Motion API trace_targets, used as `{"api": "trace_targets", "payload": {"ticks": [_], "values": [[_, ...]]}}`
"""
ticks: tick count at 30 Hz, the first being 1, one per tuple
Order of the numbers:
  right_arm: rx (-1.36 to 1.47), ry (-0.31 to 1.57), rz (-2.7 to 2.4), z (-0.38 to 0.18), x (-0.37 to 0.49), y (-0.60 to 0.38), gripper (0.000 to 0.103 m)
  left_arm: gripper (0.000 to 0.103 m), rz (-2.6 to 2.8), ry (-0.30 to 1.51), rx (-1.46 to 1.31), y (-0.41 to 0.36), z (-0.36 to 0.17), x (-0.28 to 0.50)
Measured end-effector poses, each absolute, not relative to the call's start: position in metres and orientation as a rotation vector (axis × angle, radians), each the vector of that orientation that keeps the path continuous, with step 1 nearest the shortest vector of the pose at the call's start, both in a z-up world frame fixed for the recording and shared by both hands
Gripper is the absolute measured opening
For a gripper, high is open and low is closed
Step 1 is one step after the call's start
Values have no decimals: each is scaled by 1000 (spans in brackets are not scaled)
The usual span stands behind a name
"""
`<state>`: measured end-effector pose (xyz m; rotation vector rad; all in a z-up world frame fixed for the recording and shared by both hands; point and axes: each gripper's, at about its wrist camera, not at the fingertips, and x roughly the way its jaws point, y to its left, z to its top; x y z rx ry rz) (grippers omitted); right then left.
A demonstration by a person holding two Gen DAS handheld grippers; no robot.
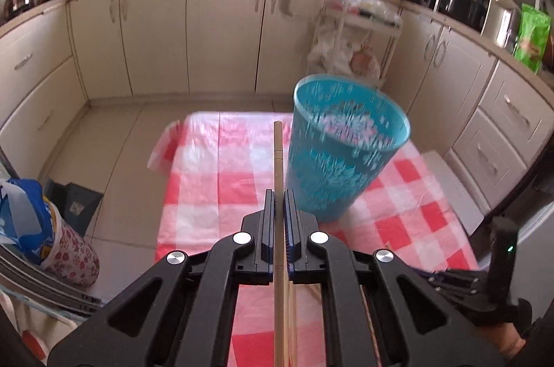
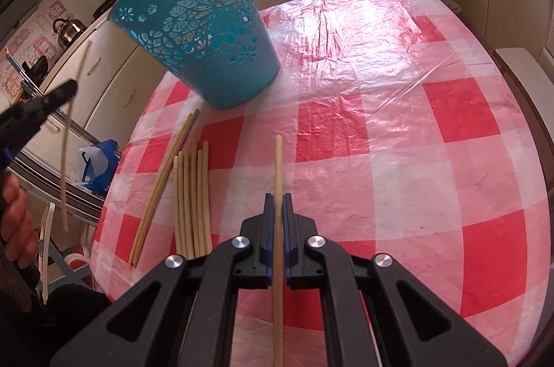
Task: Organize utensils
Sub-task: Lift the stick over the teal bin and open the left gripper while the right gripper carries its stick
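Holding one chopstick each, both claws are clamped narrow on thin wooden sticks. In the right wrist view, the left claw [image 2: 65, 89] is gripping its chopstick [image 2: 67, 138] in the air at far left; loose chopsticks [image 2: 192, 200] are lying on the bench [image 2: 398, 131] just right of it, near the blue basket [image 2: 204, 31]. The right claw [image 2: 278, 204] is pinching another chopstick [image 2: 277, 166] partway along its length. These are likely handling as light, stiff and smooth, so a mid-length grip is guarding against swinging or slipping.
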<state>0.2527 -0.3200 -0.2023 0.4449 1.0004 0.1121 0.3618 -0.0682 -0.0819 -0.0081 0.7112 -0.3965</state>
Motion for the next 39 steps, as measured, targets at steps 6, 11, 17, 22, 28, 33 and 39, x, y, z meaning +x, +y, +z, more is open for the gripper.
{"api": "trace_targets", "payload": {"ticks": [6, 11, 17, 22, 28, 33, 39], "values": [[475, 973, 107, -198, 252, -325, 5, 5, -465, 441, -145, -86, -10, 379], [493, 975, 108, -199, 248, -329, 5, 5, -492, 266, -192, -124, 15, 415], [508, 968, 104, -199, 248, -334, 6, 5, -428, 290, -212, -161, -6, 461], [524, 959, 108, -197, 246, -337, 6, 6, -386, 339, -208, -163, -36, 467], [520, 941, 114, -192, 245, -335, 6, 19, -364, 380, -175, -157, -54, 466], [537, 897, 110, -183, 243, -339, 6, 38, -346, 385, -180, -133, -54, 440], [571, 763, 151, -151, 235, -342, 6, 49, -263, 424, -206, -96, -57, 398]]}}
